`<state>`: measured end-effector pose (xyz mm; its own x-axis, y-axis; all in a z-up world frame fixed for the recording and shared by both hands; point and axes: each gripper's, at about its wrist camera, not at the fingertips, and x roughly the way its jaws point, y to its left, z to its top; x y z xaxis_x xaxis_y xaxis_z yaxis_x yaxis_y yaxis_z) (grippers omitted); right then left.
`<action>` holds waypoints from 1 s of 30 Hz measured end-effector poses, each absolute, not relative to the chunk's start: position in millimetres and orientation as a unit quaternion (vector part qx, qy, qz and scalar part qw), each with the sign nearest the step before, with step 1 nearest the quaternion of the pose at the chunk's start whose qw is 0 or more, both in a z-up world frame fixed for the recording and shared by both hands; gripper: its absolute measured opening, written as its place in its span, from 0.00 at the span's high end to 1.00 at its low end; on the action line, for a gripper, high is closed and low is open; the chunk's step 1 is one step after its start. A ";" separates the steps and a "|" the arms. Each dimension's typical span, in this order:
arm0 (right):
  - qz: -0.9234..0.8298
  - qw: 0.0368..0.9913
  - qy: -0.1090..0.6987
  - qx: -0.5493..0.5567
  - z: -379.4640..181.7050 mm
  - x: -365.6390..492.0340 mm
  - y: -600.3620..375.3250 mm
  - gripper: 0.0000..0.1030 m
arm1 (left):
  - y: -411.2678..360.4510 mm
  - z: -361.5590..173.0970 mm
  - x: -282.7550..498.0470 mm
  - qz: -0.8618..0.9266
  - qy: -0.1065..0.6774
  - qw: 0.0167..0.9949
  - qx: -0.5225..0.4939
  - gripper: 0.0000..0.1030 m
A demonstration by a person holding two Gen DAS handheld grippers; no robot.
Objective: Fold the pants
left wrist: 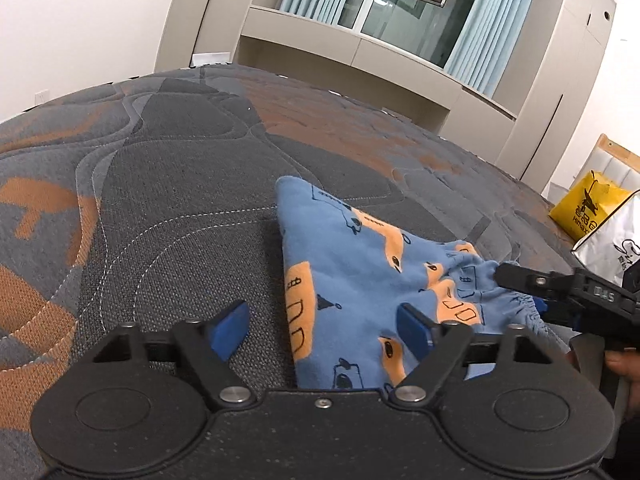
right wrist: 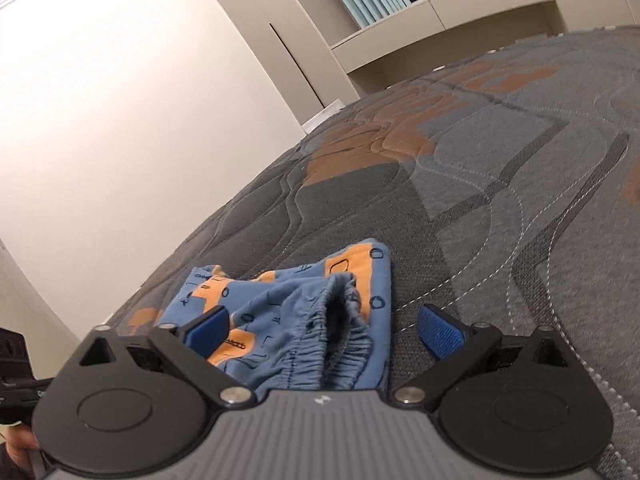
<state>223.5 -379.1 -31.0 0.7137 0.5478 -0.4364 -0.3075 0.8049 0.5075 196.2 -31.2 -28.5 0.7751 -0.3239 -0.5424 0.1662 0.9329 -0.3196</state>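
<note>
Blue pants (left wrist: 360,280) with orange print: folded, lying on grey-and-orange quilted mattress (left wrist: 168,184). Left claw (left wrist: 324,332): jaws spread, empty, over the fabric edge. Right claw (right wrist: 324,330): jaws spread, straddling the elastic waistband (right wrist: 340,344).

Left tool (left wrist: 324,330) and right tool (right wrist: 322,330) both spread wide.

A grey-and-orange quilted mattress (left wrist: 168,152), curtained window (left wrist: 384,4) – and, seemingly, a yellow bag (left wrist: 580,212).

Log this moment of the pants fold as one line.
stage: fold underway | pants: bunched on mattress | left gripper: open, empty | right gripper: open at waistband
</note>
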 end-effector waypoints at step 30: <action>0.193 0.928 0.259 0.188 -18.6 185.0 -354.6 0.78 | -29.5 -0.4 188.2 -0.161 0.294 0.935 -0.117 0.88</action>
